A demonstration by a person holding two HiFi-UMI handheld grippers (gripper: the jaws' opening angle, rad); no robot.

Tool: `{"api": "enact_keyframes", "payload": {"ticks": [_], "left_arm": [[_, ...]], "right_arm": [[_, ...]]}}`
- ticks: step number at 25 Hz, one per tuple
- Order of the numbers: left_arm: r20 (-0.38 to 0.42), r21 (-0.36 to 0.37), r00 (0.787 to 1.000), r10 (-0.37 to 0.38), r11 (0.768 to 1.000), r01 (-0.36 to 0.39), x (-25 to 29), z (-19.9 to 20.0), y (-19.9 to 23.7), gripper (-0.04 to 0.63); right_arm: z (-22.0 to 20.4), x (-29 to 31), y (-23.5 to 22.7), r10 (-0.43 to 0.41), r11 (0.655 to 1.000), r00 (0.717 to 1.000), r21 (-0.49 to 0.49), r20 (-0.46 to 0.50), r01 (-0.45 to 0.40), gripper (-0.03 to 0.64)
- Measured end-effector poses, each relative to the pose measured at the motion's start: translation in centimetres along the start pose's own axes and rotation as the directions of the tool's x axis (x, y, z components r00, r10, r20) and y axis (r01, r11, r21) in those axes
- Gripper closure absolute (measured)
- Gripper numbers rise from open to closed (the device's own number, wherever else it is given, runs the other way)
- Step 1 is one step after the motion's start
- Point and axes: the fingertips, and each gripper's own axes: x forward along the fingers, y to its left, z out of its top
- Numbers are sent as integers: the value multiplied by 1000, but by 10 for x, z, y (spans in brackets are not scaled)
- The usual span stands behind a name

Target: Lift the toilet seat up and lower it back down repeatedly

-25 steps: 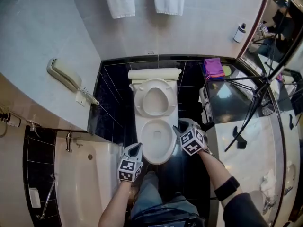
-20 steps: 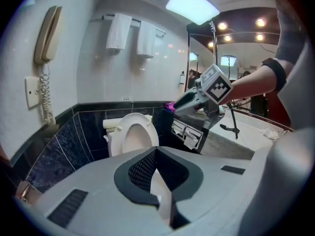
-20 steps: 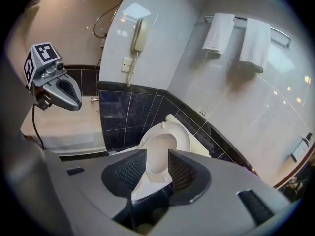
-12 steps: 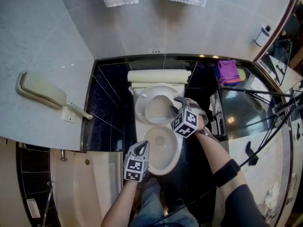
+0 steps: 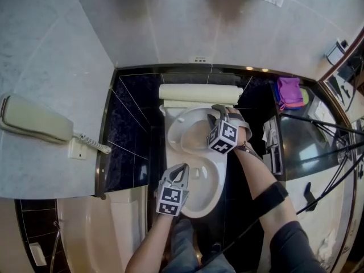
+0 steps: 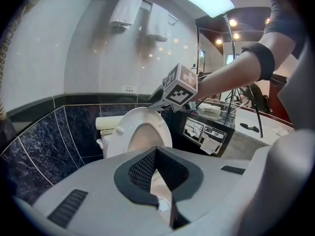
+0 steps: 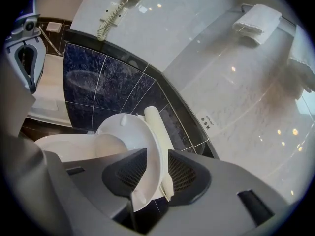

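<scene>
Bathrm: R hand-held gripper [image 5: 216, 111] straddles raised toilet seat [image 7: 129, 132] rim, unclamped.

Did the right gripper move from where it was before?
Yes. The right gripper went from beside the toilet bowl toward the tank; its open jaws now straddle the raised toilet seat.

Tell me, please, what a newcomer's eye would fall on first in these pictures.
The white toilet seat stands raised at the centre of the head view, and the right gripper straddles its upper rim with its jaws open. The left gripper, jaws shut and empty, is poised by the front left rim of the bowl. A cream wall phone sits at the far left.
</scene>
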Motion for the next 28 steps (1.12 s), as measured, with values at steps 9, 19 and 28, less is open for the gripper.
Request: {"api": "enact_keyframes", "payload": {"ticks": [9, 19, 28], "left_arm": [[5, -11, 1000, -5, 1000, 5, 15, -4, 21, 604], [-9, -25, 1000, -3, 1000, 3, 16, -14, 15, 604], [-37, -44, 999, 19, 999, -20, 18, -31, -4, 604]], "right_arm": [[1, 33, 2, 25, 993, 999, -117, -40, -30, 539], [1, 21, 9, 13, 990, 999, -143, -50, -20, 552], [6, -23, 39, 4, 988, 1000, -152, 4, -3, 557]]}}
